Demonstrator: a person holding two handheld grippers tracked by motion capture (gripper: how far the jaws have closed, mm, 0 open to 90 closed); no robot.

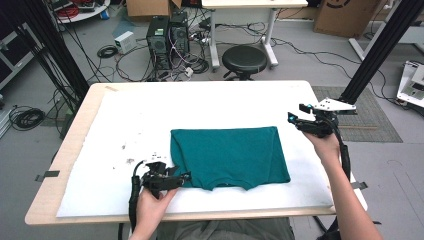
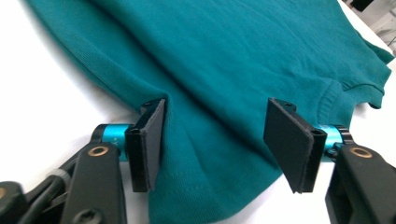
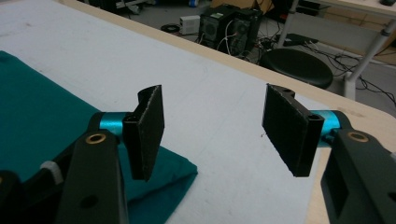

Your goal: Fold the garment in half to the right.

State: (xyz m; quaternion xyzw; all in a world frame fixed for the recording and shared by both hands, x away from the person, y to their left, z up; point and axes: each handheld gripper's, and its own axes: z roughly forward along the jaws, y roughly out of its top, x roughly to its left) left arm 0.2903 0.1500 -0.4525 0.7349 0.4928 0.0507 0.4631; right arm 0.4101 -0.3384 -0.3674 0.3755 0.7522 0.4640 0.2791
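A teal shirt (image 1: 230, 155) lies folded flat in a rectangle on the white-covered table (image 1: 150, 115), its collar toward the near edge. My left gripper (image 1: 185, 177) is low at the shirt's near left corner. In the left gripper view the gripper (image 2: 219, 144) stands open, with the shirt (image 2: 233, 56) fabric running between its jaws and neither pad pressing on it. My right gripper (image 1: 298, 120) hovers just off the shirt's far right corner. In the right gripper view it (image 3: 215, 135) is open with nothing in it, above bare white cover, the shirt's corner (image 3: 37, 107) at lower left.
Dark specks mark the white cover (image 1: 131, 150) left of the shirt. Beyond the table's far edge stand a black stool (image 1: 244, 59), two computer towers (image 1: 167, 37) with tangled cables, and a white desk (image 1: 240, 20). Black frame posts (image 1: 375, 50) rise at both sides.
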